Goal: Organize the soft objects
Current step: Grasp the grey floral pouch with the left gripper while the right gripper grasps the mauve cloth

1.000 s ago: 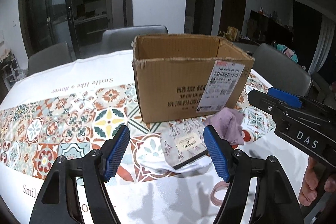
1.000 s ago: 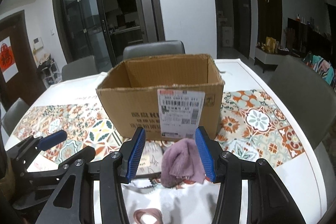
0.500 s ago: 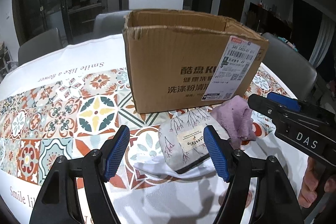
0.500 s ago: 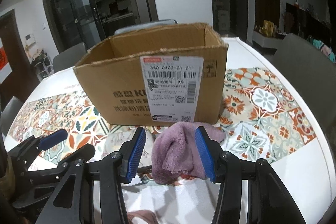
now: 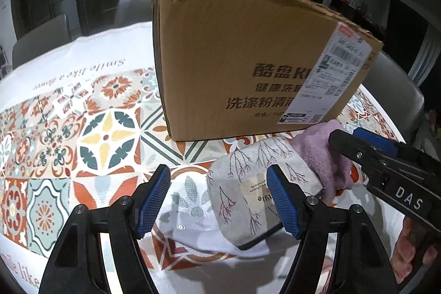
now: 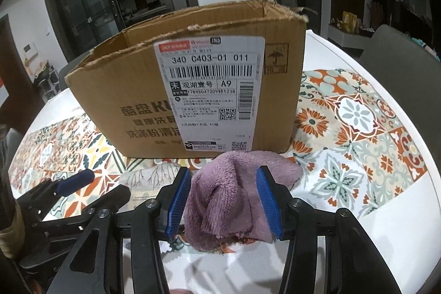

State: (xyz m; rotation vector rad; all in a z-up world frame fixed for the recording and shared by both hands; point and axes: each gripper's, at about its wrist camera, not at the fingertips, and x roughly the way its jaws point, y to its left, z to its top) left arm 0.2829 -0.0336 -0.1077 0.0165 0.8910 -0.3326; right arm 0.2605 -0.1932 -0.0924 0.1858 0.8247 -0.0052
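A fluffy purple cloth (image 6: 231,192) lies crumpled on the table in front of a brown cardboard box (image 6: 193,90). My right gripper (image 6: 223,201) stands open astride it, a blue pad at each side of the cloth. To its left lies a grey pouch with a twig print (image 5: 245,183) on a white cloth (image 5: 190,214). My left gripper (image 5: 217,201) is open low over the pouch's left half, and its right finger covers the pouch's label. In the left wrist view, the right gripper (image 5: 348,138) reaches over the purple cloth (image 5: 322,153) beside the box (image 5: 234,59).
The round table carries a patterned tile-print tablecloth (image 6: 358,128) with a white border. Grey chairs (image 6: 399,51) stand round the far side. A hand (image 5: 408,252) holds the right gripper's handle. The left gripper (image 6: 96,186) shows at the lower left of the right wrist view.
Both grippers have sunk and moved in toward the box. The purple cloth now sits between the right fingers, and the pouch has come under the left gripper. Jaw widths look unchanged.
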